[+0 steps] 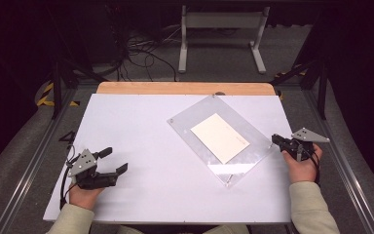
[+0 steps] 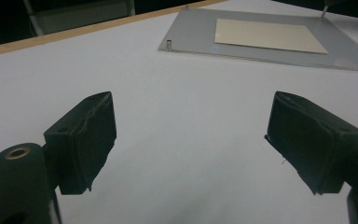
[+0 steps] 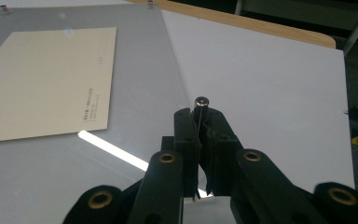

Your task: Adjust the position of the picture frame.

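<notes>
White matte table (image 1: 141, 195) carries flat rectangular clear acrylic frame (image 1: 253, 156).

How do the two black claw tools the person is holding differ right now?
The left gripper has its jaws spread wide with nothing between them; the right gripper has its jaws shut together. The left gripper sits over bare white table, well away from the clear plate; the right gripper is at that plate's corner, by a small metal post. Both are black, hand-held, and carry a grey three-cornered plate.
</notes>
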`<state>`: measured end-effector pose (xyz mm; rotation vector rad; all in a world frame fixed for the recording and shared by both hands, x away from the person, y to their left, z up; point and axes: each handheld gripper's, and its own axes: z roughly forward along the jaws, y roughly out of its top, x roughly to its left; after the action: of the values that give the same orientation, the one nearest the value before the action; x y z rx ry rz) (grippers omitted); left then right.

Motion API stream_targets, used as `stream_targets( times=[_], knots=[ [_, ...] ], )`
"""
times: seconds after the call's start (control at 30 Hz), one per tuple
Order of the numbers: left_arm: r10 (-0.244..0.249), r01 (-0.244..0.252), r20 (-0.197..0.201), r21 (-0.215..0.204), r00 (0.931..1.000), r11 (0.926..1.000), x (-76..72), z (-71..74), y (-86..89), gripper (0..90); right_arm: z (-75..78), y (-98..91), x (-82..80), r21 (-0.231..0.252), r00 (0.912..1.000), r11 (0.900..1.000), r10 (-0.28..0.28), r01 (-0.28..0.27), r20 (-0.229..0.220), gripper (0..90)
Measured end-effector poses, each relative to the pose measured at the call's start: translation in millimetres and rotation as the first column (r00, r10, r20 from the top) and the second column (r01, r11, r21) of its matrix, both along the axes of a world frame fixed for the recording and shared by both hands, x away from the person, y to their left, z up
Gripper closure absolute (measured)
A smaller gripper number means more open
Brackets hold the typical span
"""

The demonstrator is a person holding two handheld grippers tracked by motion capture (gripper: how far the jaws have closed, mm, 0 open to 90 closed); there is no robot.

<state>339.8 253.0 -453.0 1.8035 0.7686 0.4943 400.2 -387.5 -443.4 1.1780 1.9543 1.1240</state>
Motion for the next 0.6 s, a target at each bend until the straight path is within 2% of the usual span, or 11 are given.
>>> stream_targets(
  times=[0.13, 0.2, 0.23, 0.27, 0.3, 0.37, 0.43, 0.47, 0.53, 0.57, 0.6],
  knots=[
    [-0.001, 0.001, 0.002, 0.003, 1.0000, 1.0000, 0.8, 0.2, 0.4, 15.9, 3.3, 4.3, -8.1, -0.004, 0.9972, 0.9976, -0.070, 0.070, 0.027, 69.4],
    [-0.002, 0.002, 0.001, 0.001, 1.0000, 1.0000, 1.1, 0.6, -0.2, 15.9, 11.7, 8.1, -16.9, -0.041, 0.9914, 0.9923, -0.114, 0.117, 0.064, 62.3],
    [-0.006, 0.006, 0.003, 0.001, 1.0000, 1.0000, 2.0, 1.0, -1.2, 15.9, 22.4, 13.2, -26.8, -0.023, 0.9891, 0.9941, -0.103, 0.106, 0.105, 59.4],
    [-0.006, 0.006, 0.003, 0.001, 1.0000, 1.0000, 2.0, 1.0, -1.2, 16.0, 22.4, 13.2, -26.8, -0.023, 0.9891, 0.9941, -0.103, 0.106, 0.105, 59.4],
    [-0.007, 0.007, 0.001, 0.000, 1.0000, 1.0000, 2.8, 1.2, -2.4, 16.0, 26.0, 16.0, -30.4, -0.012, 0.9894, 0.9960, -0.087, 0.089, 0.117, 59.1],
    [-0.008, 0.008, -0.012, 0.001, 0.9999, 1.0000, 4.1, 1.9, -3.9, 16.2, 35.0, 28.4, -41.2, 0.014, 0.9907, 0.9999, -0.006, 0.004, 0.136, 57.1],
    [-0.012, 0.012, -0.013, 0.001, 0.9998, 0.9999, 5.4, 3.4, -5.5, 16.3, 38.1, 37.8, -48.9, 0.039, 0.9884, 0.9971, 0.059, -0.065, 0.140, 56.7],
    [-0.018, 0.018, -0.013, 0.006, 0.9998, 0.9998, 6.3, 4.7, -6.7, 16.5, 39.5, 48.2, -57.8, 0.066, 0.9830, 0.9880, 0.130, -0.140, 0.129, 55.5],
    [-0.023, 0.024, -0.018, 0.004, 0.9996, 0.9997, 7.8, 5.1, -8.7, 16.5, 39.2, 56.6, -65.6, 0.099, 0.9727, 0.9730, 0.196, -0.209, 0.124, 55.2],
    [-0.023, 0.024, -0.018, 0.004, 0.9996, 0.9997, 7.8, 5.1, -8.7, 16.6, 39.2, 56.6, -65.6, 0.099, 0.9727, 0.9730, 0.196, -0.209, 0.124, 55.2],
    [-0.026, 0.026, -0.020, 0.003, 0.9995, 0.9997, 9.3, 4.9, -10.4, 16.6, 38.8, 61.5, -70.0, 0.111, 0.9647, 0.9633, 0.230, -0.244, 0.129, 54.6]
  ],
)
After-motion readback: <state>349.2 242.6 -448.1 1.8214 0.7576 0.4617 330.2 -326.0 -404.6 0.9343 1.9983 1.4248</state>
